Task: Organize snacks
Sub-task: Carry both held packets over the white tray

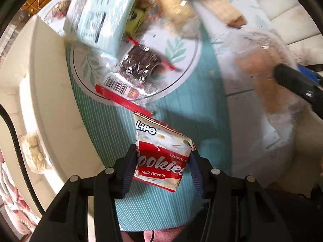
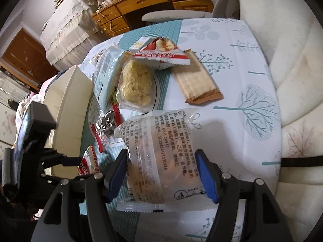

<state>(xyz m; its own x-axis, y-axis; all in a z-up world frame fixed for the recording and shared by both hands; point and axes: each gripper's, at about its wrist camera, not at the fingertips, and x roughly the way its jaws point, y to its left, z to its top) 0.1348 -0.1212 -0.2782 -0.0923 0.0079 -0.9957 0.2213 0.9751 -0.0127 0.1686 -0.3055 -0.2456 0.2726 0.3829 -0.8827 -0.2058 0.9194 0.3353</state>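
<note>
Left gripper (image 1: 163, 169) clenches a Lipo cookie packet (image 1: 164, 157), lifted over the teal striped runner (image 1: 201, 109). Right gripper (image 2: 163, 173) grasps a clear-wrapped bun packet (image 2: 159, 153) above the tablecloth (image 2: 232, 70). At twelve o'clock from it, a plate (image 2: 156, 92) carries what looks like several snacks.

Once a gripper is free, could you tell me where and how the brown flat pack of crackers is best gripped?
Grip the brown cracker pack across its two long edges near the middle, coming straight down from above: it lies flat and apart from the pile on the plate.
</note>
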